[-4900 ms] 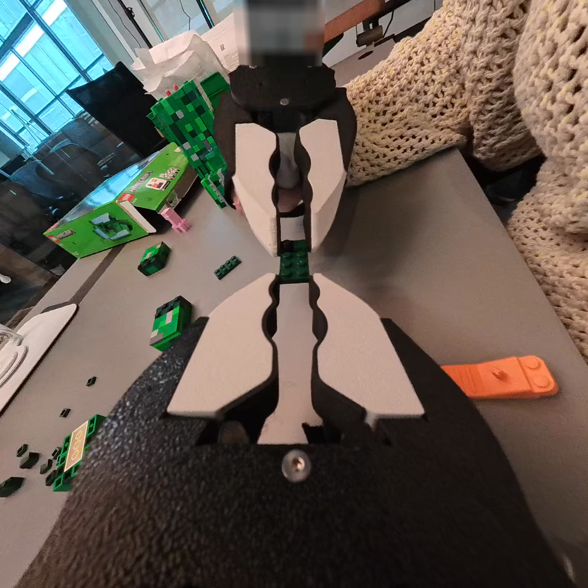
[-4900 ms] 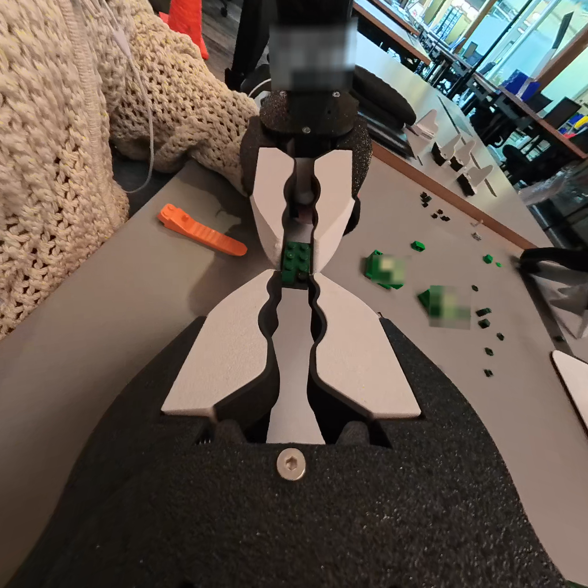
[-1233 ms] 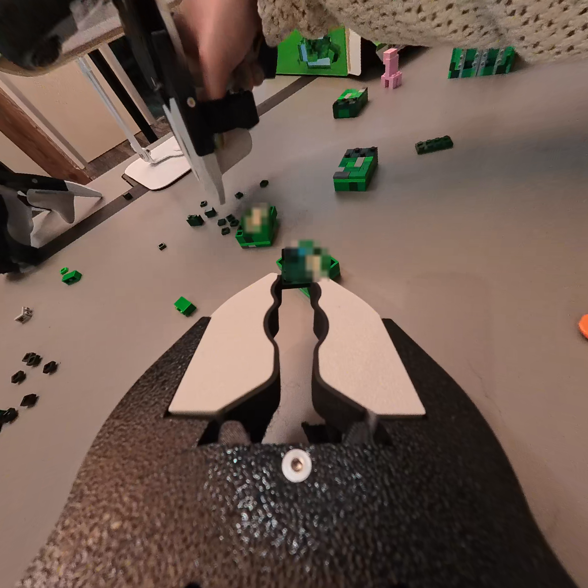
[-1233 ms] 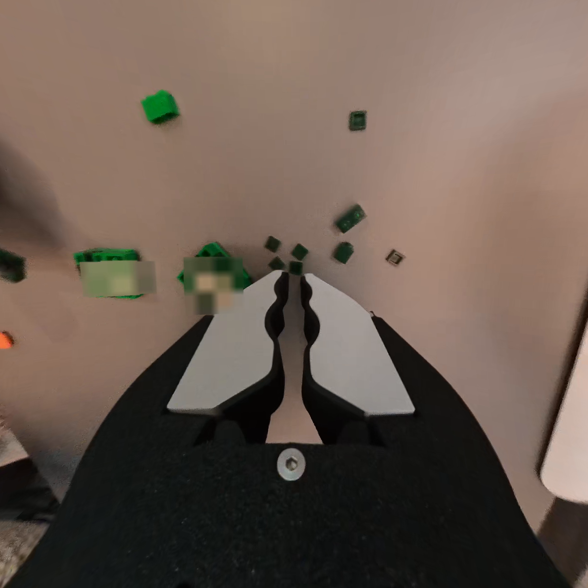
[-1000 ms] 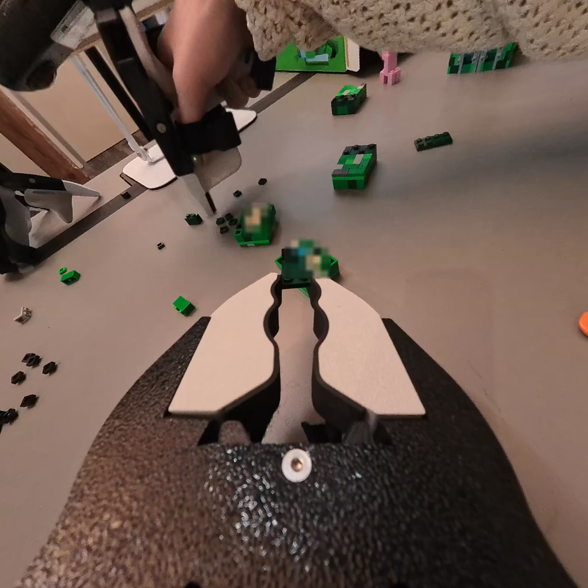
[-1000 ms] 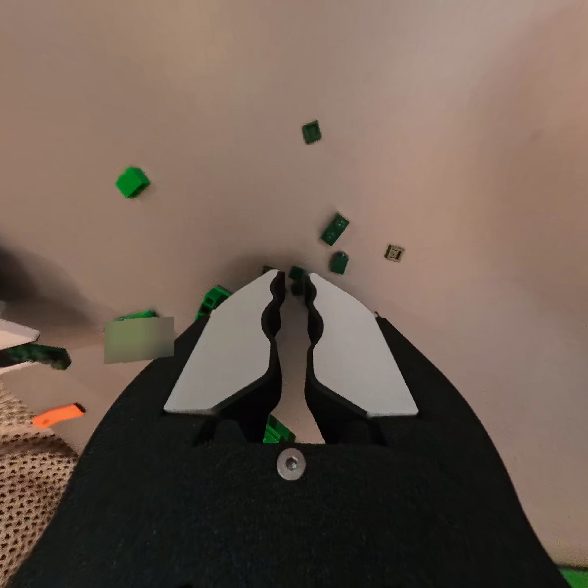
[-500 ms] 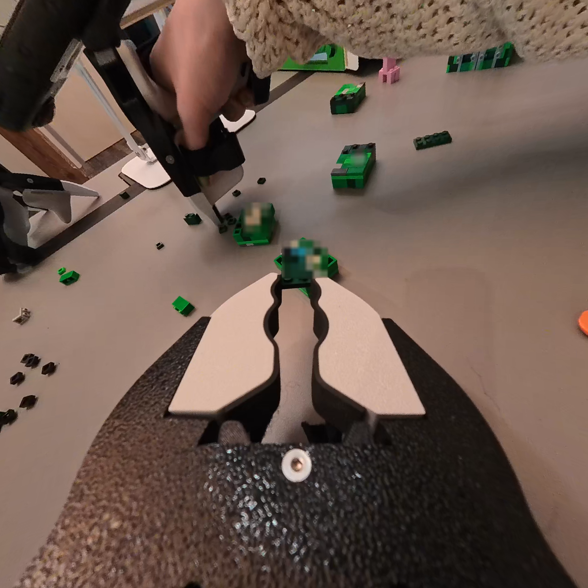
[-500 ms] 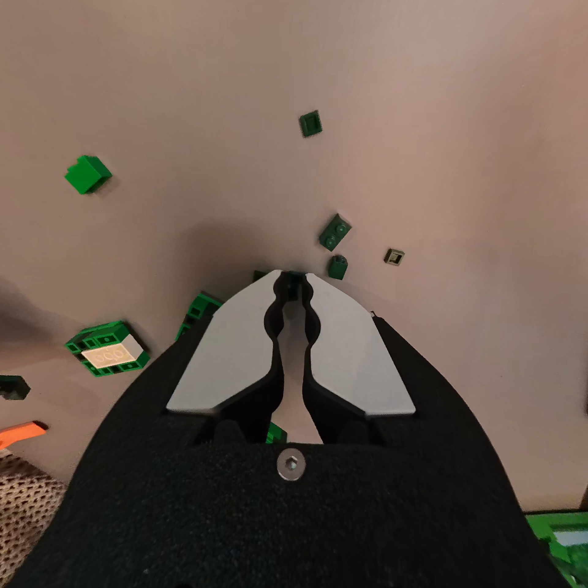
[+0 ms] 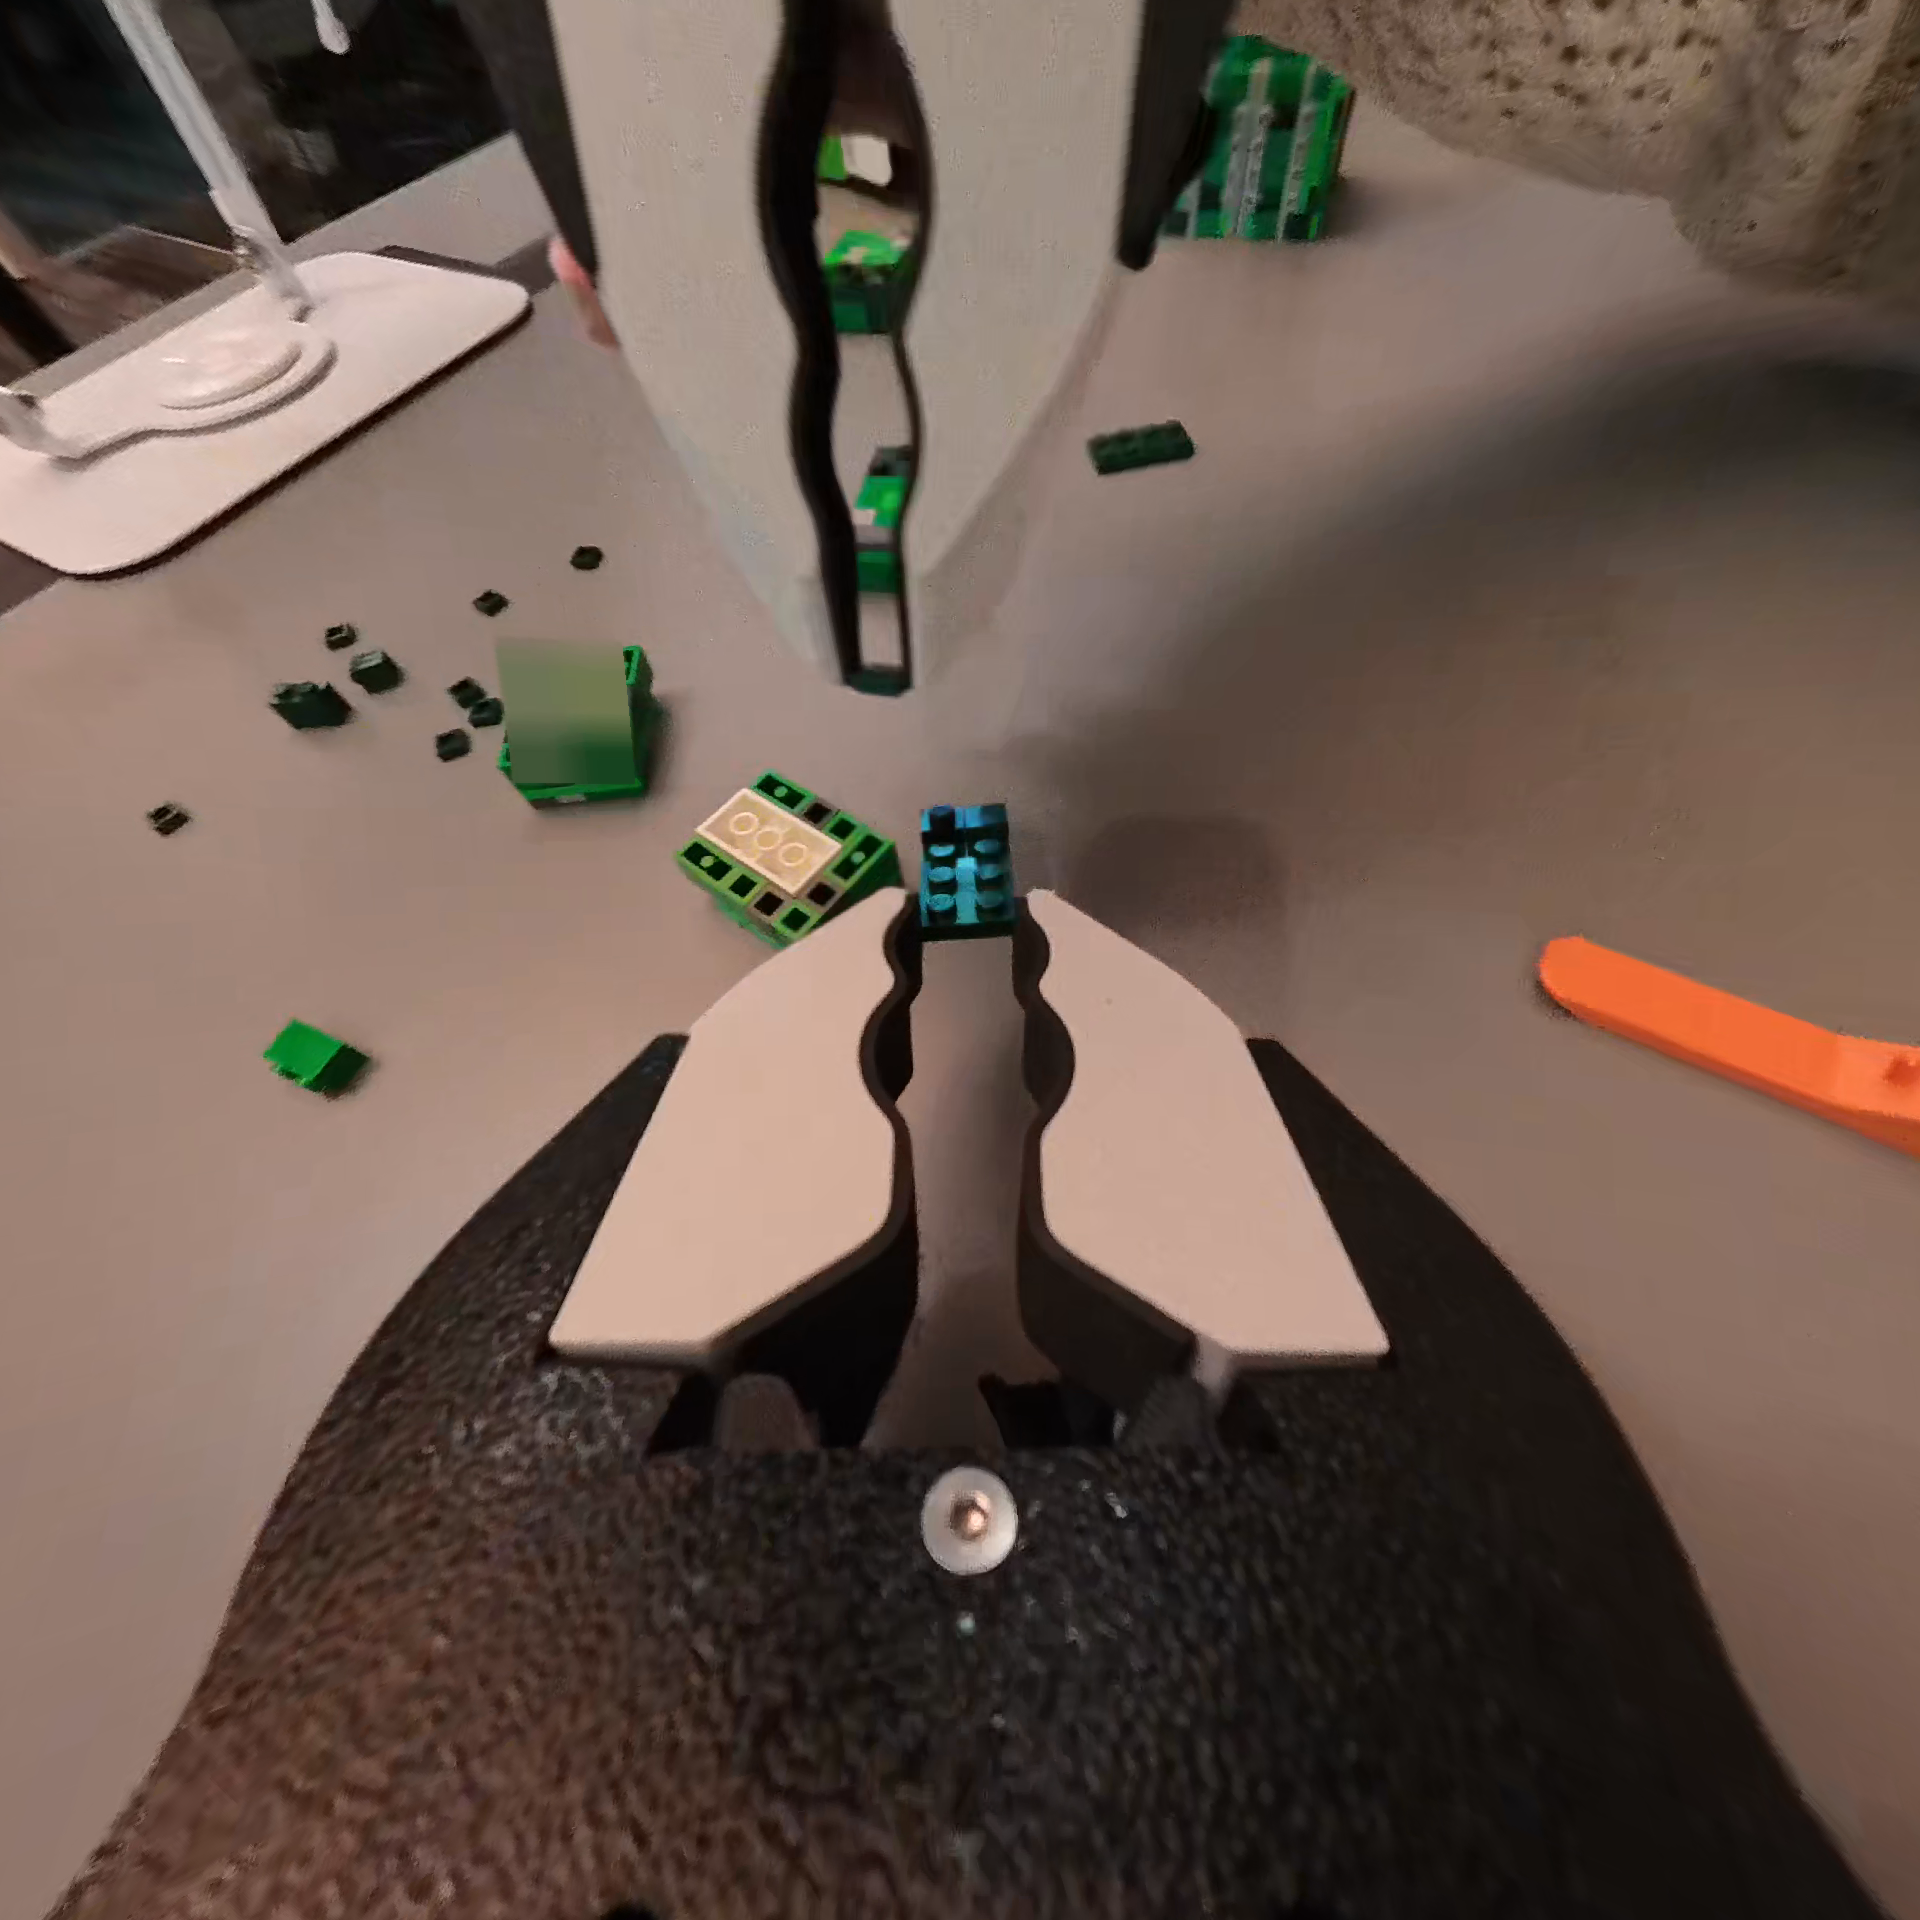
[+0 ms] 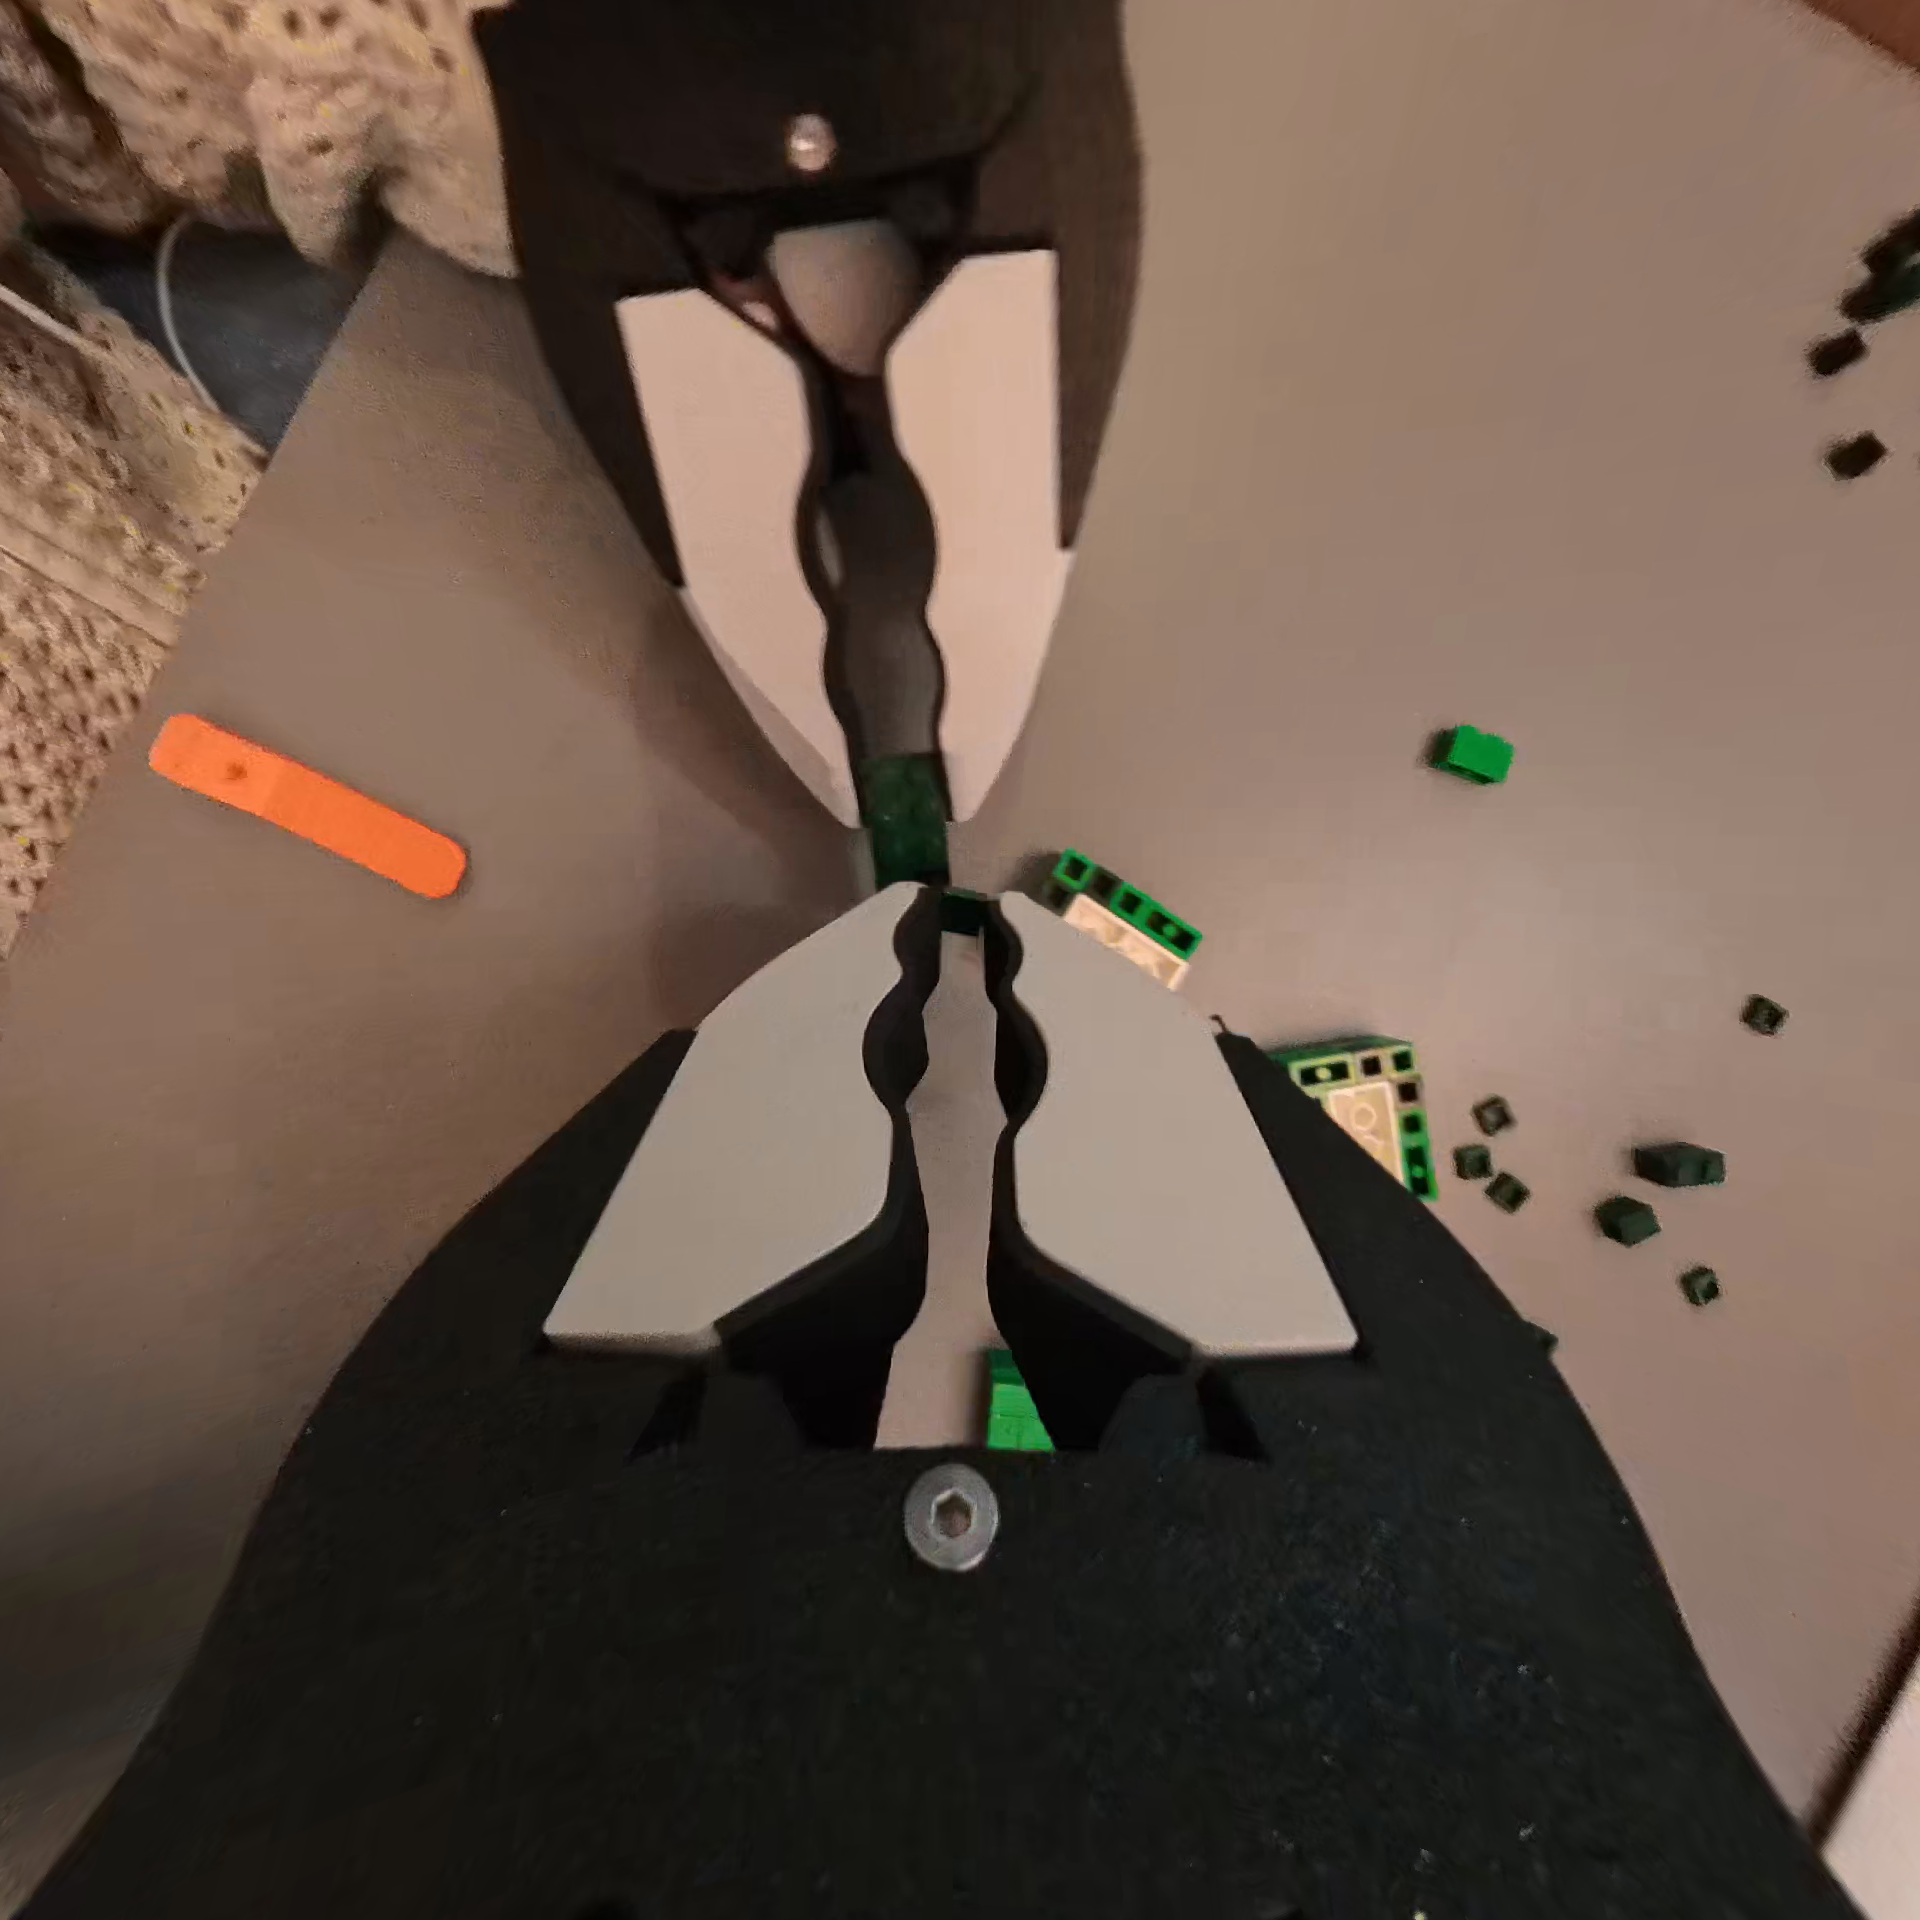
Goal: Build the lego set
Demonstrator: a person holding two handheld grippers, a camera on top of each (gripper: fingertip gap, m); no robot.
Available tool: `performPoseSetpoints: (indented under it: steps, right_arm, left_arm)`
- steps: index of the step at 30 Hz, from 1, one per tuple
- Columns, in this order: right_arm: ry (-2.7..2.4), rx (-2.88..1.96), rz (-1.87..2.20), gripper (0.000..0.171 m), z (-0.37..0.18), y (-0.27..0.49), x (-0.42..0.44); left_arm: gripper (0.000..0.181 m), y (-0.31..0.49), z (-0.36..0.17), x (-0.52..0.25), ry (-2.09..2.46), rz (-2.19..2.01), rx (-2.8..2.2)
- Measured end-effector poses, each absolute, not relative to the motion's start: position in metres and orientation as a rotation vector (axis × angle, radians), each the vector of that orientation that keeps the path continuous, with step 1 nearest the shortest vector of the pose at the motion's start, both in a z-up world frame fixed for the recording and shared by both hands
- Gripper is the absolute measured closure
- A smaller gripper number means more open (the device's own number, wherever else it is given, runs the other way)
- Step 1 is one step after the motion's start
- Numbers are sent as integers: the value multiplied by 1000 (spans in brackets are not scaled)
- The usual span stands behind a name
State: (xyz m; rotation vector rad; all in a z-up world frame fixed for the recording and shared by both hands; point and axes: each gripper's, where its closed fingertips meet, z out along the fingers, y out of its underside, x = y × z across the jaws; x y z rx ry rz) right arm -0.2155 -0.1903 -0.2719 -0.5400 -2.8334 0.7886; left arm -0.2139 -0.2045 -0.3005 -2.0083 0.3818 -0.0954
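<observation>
While both grippers meet tip to tip above a grey bench (image 9: 1455,675), each holds a Lego piece. From the left wrist view, the left gripper (image 9: 966,914) has its jaws narrowed on a small dark green studded plate (image 9: 966,873), studs facing up, which sticks out past the fingertips and looks bluish in this light. Opposite it, the right gripper (image 9: 876,665) points down toward the plate, its jaws nearly together around a tiny dark green piece (image 9: 878,681) at the very tips. The two pieces are close, but not touching in this view.

From the right wrist view, the right gripper (image 10: 961,914) pinches the same tiny piece (image 10: 961,916), and the left gripper (image 10: 906,821) faces it with the plate (image 10: 906,821) just beyond; here they appear to almost meet.

Loose parts lie around them on the bench. A bright green square sub-assembly with a tan tile on top (image 9: 784,857) sits just left of the plate. Another green sub-assembly (image 9: 582,727) lies farther left, partly covered by a blurred patch, with several tiny dark green pieces (image 9: 374,670) scattered beside it. One bright green brick (image 9: 312,1055) lies alone nearer the camera. An orange brick separator (image 9: 1725,1039) rests to the right. A white stand base (image 9: 239,395) sits at the far left, and a cream knitted sleeve (image 9: 1610,104) crosses the upper right corner.
</observation>
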Motion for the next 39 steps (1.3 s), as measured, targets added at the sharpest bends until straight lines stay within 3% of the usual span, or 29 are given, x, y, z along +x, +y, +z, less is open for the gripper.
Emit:
performPoseSetpoints:
  steps: [31,39]
  right_arm:
    - [-2865,-334,701,163,-296,-207,-195]
    - [-2718,-409,724,142,-290,-200,-193]
  left_arm:
    - [165,-207,-299,-195,551,-94,-1958]
    - [165,-206,-296,-199,510,-90,-1945]
